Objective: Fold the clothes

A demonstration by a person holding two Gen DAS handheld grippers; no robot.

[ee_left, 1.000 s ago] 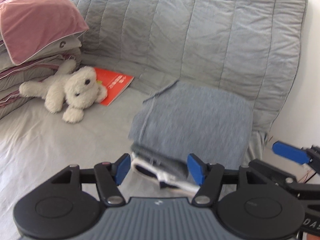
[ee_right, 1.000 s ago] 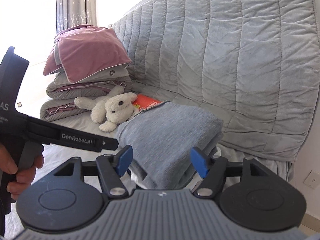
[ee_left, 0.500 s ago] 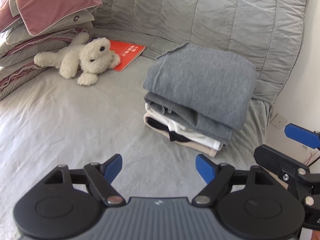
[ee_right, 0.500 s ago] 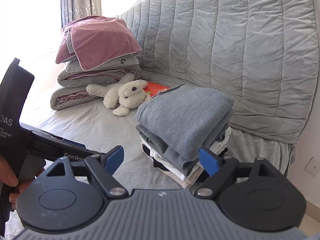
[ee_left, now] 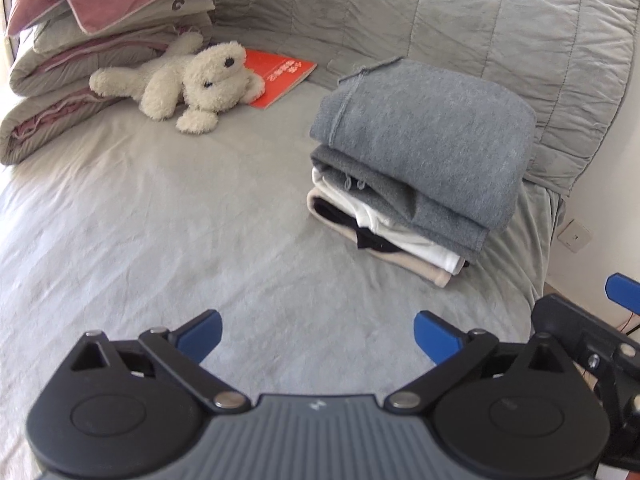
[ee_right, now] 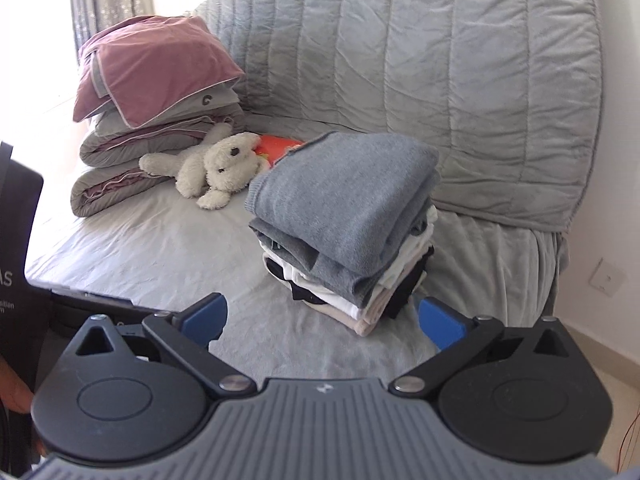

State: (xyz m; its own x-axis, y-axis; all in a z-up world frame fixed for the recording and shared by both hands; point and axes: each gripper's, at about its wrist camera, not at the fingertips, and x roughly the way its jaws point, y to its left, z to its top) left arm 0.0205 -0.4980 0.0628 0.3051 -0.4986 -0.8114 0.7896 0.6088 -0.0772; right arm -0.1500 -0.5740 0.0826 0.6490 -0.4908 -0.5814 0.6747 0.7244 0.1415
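Ahead of both tongs, the folded clothes stack [ee_left: 416,168] now sits released on the bed [ee_left: 160,220]; the left gripper [ee_left: 318,336] and right gripper [ee_right: 322,314] have backed away, jaws opening, nothing between them, so this fold looks finished.

Few readable marks on the bed and the tools

We read a single dark letter "C" on the grey pillow [ee_left: 120,16] under the pink one in the stack at the far left, clear in both wrist views. The red booklet [ee_left: 280,76] beside the plush toy carries a line of white print on its cover, too small for us to make out. On the black body of the left gripper [ee_right: 16,280], at the left edge of the right wrist view, we see white lettering cut off by the frame: "AS" and, below it, small print ending in "ition".
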